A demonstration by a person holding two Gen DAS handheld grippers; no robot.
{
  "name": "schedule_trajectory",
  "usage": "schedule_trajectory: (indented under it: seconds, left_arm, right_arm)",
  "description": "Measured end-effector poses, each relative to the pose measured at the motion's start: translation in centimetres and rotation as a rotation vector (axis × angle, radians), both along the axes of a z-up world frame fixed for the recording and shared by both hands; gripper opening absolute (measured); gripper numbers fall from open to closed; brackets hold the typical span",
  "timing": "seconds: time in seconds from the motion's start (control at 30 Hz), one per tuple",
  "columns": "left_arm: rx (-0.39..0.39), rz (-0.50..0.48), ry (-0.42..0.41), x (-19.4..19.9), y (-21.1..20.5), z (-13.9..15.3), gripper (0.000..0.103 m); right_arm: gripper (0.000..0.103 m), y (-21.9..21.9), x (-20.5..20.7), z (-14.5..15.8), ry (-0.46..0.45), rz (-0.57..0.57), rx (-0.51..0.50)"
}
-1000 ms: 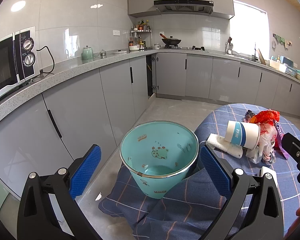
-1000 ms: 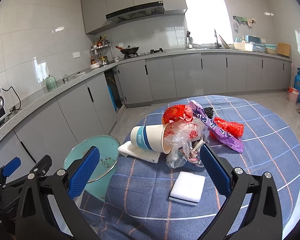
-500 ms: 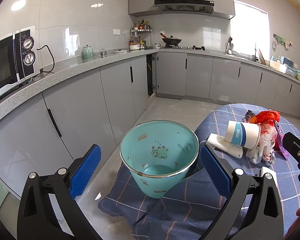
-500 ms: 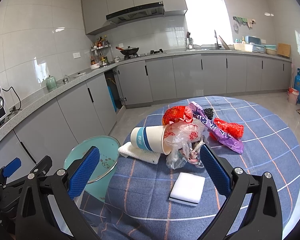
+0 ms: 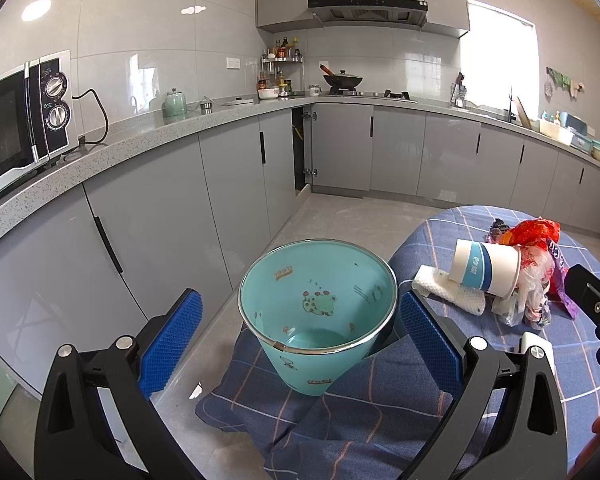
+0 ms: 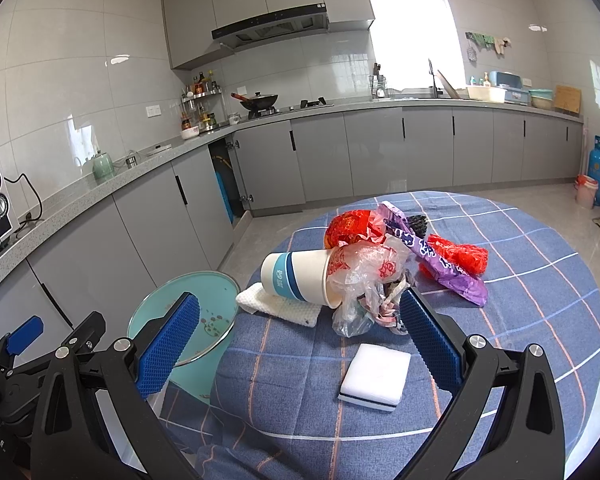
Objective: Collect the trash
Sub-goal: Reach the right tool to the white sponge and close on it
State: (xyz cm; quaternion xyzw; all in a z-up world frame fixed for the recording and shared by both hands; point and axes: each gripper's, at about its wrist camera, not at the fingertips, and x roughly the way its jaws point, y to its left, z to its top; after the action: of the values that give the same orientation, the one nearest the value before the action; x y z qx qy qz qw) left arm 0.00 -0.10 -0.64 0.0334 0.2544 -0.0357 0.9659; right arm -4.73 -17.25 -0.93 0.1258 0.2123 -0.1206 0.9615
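Step now: getting ready, no trash has been picked up yet, I think
Left gripper [image 5: 300, 322]: its 2 blue fingers are spread wide with nothing between them touching; it hangs in the air in front of the teal bin [image 5: 318, 312]
Right gripper [image 6: 300, 326]: also spread wide and holding nothing; it points at the trash pile on the table [image 6: 540, 300]
Bin: stands on the floor right at the table's edge, tipped a bit against the hanging blue cloth; it looks empty inside
Trash pile: sits near the middle of the table, well apart from both grippers
Paper cup [image 6: 298, 278]: white with a blue band, lying on its side, its open end stuffed with a clear plastic bag [image 6: 364, 280]
White napkin [image 6: 278, 306]: lies flat under the cup, at the table edge closest to the bin
Other trash: a red wrapper [image 6: 350, 226], a purple wrapper [image 6: 440, 260] and red netting [image 6: 458, 256] behind the cup
White sponge [image 6: 374, 376]: lies alone on the cloth, just in front of the right gripper; I cannot tell if it counts as trash
Next move: my guess is the right gripper goes forward to the cup or the bag, closes on 1 piece, and carries it over the bin
Watch out: the bag is thin and floppy, so it may slip or drag the cup along
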Motion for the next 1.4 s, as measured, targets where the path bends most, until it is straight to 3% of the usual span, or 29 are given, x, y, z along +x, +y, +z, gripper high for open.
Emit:
schedule_trajectory:
  seconds: [0.4, 0.77, 0.97, 1.07, 1.4]
  left_arm:
    - [0.001, -0.016, 0.016, 0.3, -0.3, -0.9, 0.097]
    - [0.016, -0.106, 0.100, 1.8, -2.3, -4.5, 0.097]
    - [0.029, -0.106, 0.112, 2.9, -2.3, -5.5, 0.097]
    - [0.020, -0.114, 0.113, 3.0, -2.1, -5.8, 0.097]
    - [0.047, -0.190, 0.133, 2.2, -4.0, -6.9, 0.097]
  right_arm:
    - [0.099, -0.9, -0.4, -0.6, 0.010, -0.014, -0.005]
    - [0.098, -6.9, -0.9, -4.0, 0.064, -0.117, 0.032]
    - [0.096, -7.7, 0.0, -5.1, 0.083, -0.094, 0.031]
    - [0.087, -7.5, 0.0, -5.4, 0.094, -0.076, 0.007]
    - [0.087, -7.3, -0.6, -8.5, 0.187, -0.018, 0.022]
